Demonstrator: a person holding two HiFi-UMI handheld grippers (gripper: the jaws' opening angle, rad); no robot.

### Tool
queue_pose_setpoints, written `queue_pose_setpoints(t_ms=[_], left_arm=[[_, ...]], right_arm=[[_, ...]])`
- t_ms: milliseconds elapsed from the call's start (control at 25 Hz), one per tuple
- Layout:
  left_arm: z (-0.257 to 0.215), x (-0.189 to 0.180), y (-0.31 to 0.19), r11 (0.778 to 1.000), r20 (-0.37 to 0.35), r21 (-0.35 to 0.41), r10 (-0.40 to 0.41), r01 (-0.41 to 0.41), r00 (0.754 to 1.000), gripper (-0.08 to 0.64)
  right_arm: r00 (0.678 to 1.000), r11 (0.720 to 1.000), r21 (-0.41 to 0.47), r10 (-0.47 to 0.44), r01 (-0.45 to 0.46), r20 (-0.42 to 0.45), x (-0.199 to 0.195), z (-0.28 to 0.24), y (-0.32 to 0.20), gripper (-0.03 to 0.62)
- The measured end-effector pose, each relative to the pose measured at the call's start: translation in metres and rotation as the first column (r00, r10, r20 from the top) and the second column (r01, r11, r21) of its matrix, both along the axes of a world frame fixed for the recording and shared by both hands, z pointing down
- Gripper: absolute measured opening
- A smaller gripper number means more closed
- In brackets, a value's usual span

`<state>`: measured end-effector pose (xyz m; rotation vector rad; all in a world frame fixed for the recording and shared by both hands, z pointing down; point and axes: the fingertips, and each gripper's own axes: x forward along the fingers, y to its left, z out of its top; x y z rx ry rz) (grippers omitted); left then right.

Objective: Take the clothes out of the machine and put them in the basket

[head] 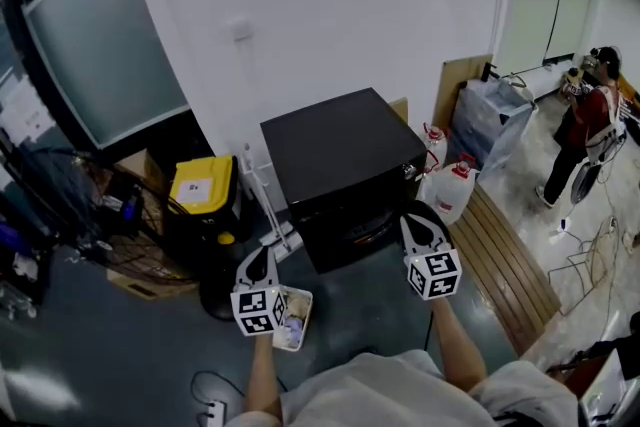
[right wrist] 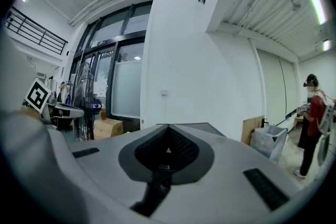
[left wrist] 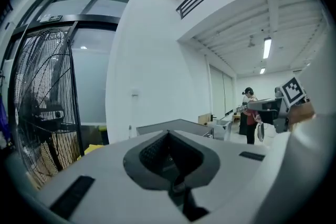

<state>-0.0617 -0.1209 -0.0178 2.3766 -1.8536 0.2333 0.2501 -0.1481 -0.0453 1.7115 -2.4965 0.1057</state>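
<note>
The machine [head: 340, 165] is a black box-shaped unit against the white wall, and its front is in shadow, so I see no clothes. Only its top edge shows in the left gripper view [left wrist: 181, 123] and the right gripper view [right wrist: 202, 126]. My left gripper [head: 262, 253] is held in the air in front of the machine's left corner, jaws together and empty [left wrist: 168, 135]. My right gripper [head: 418, 220] hovers at the machine's front right corner, also shut with nothing in it [right wrist: 168, 127]. No basket is recognisable.
A black bin with a yellow lid [head: 203, 187] stands left of the machine, and a wire fan [head: 120, 235] beyond it. Water jugs [head: 455, 187] and a slatted wooden board [head: 510, 260] lie to the right. A person [head: 585, 130] stands far right. A small white tray [head: 293, 317] lies on the floor.
</note>
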Motion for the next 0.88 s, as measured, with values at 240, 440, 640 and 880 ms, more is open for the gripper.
queue_pose_setpoints(t_ms=[240,440,640,880], left_arm=[[-0.007,0.001,-0.002,1.0,0.004,0.011,-0.005,0.005,1.0,0.018],[-0.007,0.008,0.0,1.0,0.003,0.007,0.004,-0.004,1.0,0.018],[-0.006,0.016,0.001,1.0,-0.003,0.012,0.009,-0.009,1.0,0.018],[-0.006,0.019,0.003,1.0,-0.006,0.013,0.009,-0.008,1.0,0.018]], right_arm=[[1.0,1.0,-0.003,-0.01,0.01,0.004,-0.004,0.0,-0.001,0.023],[1.0,1.0,-0.004,-0.022,0.022,-0.005,-0.007,-0.001,0.001,0.023],[1.0,1.0,0.004,-0.028,0.028,-0.012,-0.007,-0.004,0.0,0.023],[1.0,1.0,0.002,-0.029,0.029,-0.007,-0.007,-0.003,0.002,0.023]])
